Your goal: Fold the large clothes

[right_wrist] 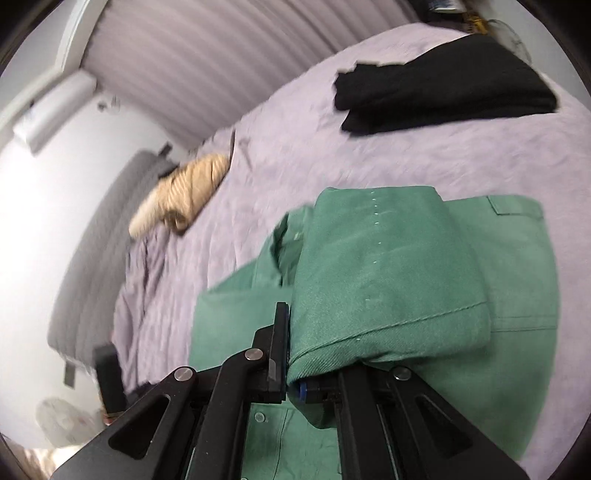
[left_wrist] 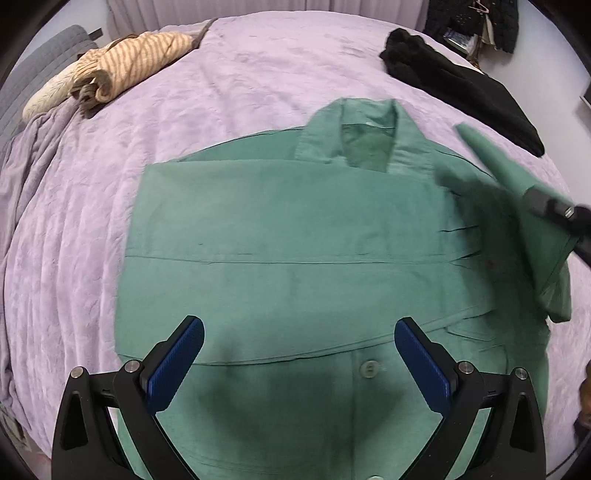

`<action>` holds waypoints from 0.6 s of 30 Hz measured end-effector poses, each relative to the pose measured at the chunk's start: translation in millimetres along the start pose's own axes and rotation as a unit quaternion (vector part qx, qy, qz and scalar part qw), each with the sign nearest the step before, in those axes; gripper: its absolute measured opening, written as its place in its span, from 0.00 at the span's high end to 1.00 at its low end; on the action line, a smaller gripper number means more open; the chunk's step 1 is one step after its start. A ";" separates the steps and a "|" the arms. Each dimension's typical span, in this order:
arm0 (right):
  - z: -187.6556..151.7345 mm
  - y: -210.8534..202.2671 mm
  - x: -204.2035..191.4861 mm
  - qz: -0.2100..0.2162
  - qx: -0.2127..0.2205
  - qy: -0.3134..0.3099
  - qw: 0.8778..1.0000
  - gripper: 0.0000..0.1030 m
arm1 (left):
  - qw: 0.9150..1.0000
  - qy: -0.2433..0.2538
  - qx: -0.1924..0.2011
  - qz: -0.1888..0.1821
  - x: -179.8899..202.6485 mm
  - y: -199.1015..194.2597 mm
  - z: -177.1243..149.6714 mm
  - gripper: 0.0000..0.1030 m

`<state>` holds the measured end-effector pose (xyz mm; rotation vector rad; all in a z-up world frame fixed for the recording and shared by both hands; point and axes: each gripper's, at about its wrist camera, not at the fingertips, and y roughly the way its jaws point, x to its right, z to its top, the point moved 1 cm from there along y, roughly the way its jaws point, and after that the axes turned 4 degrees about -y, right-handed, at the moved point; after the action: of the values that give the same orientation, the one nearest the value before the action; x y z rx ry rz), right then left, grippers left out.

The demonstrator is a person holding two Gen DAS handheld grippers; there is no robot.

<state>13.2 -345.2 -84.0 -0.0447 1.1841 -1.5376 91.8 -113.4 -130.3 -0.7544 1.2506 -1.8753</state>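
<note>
A green button-up shirt (left_wrist: 288, 236) lies flat on the lilac bedspread (left_wrist: 229, 88), collar at the far end, its left side folded in across the body. My left gripper (left_wrist: 299, 339) hovers open over the shirt's lower front, blue pads (left_wrist: 177, 365) apart with nothing between them. At the right, my right gripper (left_wrist: 554, 210) is shut on the shirt's green sleeve (left_wrist: 495, 158) and holds it lifted above the body. In the right wrist view the sleeve (right_wrist: 388, 273) drapes over the shut gripper (right_wrist: 291, 354), hiding one finger.
A striped tan garment (left_wrist: 122, 66) lies bunched at the bed's far left beside a grey headboard (left_wrist: 33, 74). A folded black garment (left_wrist: 461, 88) rests at the far right. Dark hanging clothes (left_wrist: 476, 18) fill the far right corner. Pleated curtains (right_wrist: 207, 55) line the wall.
</note>
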 end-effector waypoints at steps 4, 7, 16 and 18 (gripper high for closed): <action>-40.5 110.5 -11.1 -0.039 -0.106 0.018 0.993 0.92 | 1.000 -0.018 -0.014 0.013 -42.1 10.5 -11.8 0.00; -58.5 125.0 3.8 -0.051 -0.114 0.075 0.989 0.83 | 1.000 -0.018 -0.020 0.016 -65.6 12.5 -21.4 0.00; -46.4 59.7 17.7 -0.083 -0.012 0.185 0.979 0.90 | 0.999 -0.043 -0.025 0.006 -108.2 8.2 -28.2 0.00; -32.4 67.2 -16.4 -0.096 -0.012 0.108 0.989 0.90 | 0.999 -0.049 -0.022 0.007 -117.6 6.1 -29.6 0.00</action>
<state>48.3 -302.4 -136.7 -0.0086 1.4039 -1.7302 134.3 -2.2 -154.2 -0.8490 1.2351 -1.7831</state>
